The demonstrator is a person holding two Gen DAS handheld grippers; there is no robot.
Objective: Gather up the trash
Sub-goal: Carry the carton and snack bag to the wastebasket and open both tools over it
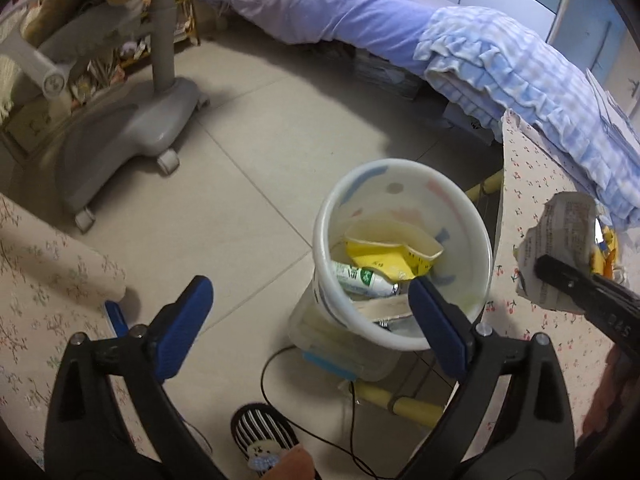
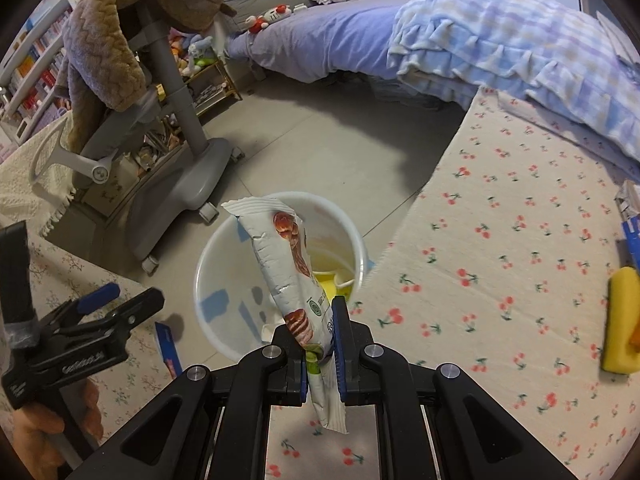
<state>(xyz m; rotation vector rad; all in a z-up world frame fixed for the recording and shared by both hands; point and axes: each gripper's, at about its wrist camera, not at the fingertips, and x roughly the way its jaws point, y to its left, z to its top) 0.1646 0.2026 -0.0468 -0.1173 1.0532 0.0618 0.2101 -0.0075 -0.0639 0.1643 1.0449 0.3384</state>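
Two grippers were held above a pale tiled floor (image 1: pixel 248 184) beside a bed (image 1: pixel 328 8). The left gripper (image 1: pixel 308 304) was spread wide and empty over the white bin (image 1: pixel 402 256). The right gripper (image 2: pixel 318 344) was clamped on a snack wrapper (image 2: pixel 286 264) above the bin, beside a cherry-print cloth (image 2: pixel 500 264).

Little can be read. The wrapper (image 2: pixel 294 280) carries a round green logo and a few dark letters running up beside the blue pad, too cut off to make out. The left hand-held gripper (image 2: pixel 100 312) has raised lettering along its black body, too blurred to spell. In the left wrist view the crumpled paper (image 1: pixel 560 248) is covered in fine print, and the bottle (image 1: pixel 362 280) in the bin (image 1: pixel 400 344) bears a green label; neither is legible.
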